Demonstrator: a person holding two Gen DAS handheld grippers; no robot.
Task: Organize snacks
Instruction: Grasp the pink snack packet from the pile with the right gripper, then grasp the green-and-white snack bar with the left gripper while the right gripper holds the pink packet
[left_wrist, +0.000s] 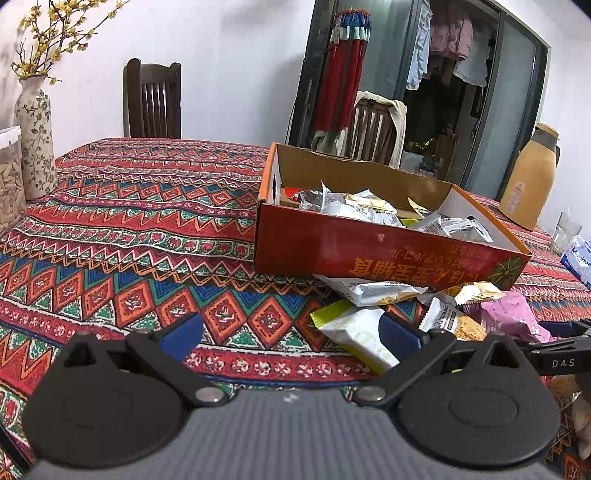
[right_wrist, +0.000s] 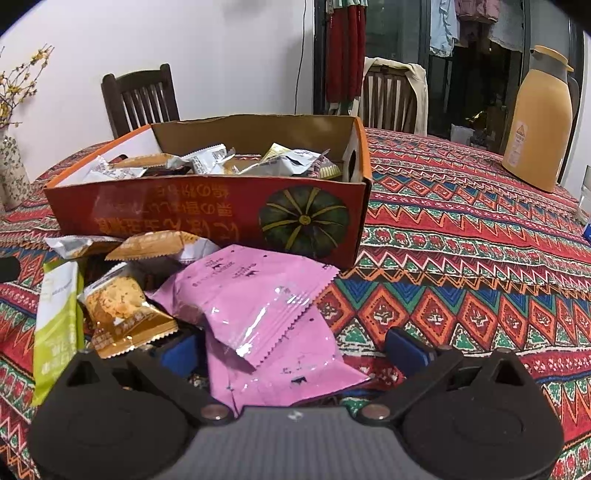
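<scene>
A counter (left_wrist: 129, 229) under a red, blue and green patterned cloth fills both views, with a white wall behind it and a dark glass door with hanging clothes to the right. Two dark wooden chairs (left_wrist: 152, 99) stand at the far edge, one draped with a pale cloth. A flowered vase (left_wrist: 34, 136) with yellow blossoms sits at the far left near a clear jar of seeds (left_wrist: 10, 184); a tan thermos jug (right_wrist: 541, 122) stands far right.

An open red cardboard box (right_wrist: 207, 210) with a pumpkin printed on its side rests mid-counter, already holding a jumble of snack packets (left_wrist: 369, 210). More packets lie loose against its near wall: a pink packet (right_wrist: 258, 295), a green and white packet (right_wrist: 55, 321), and an orange cracker packet (right_wrist: 125, 306).

The left gripper (left_wrist: 291, 332) is spread wide and holds nothing, its right finger (left_wrist: 397, 334) over the green and white packet. The right gripper (right_wrist: 291, 350) is also wide open and holds nothing, with the pink packet lying between its fingers.

The cloth to the left of the box and to its right is bare, giving broad room on both sides.
</scene>
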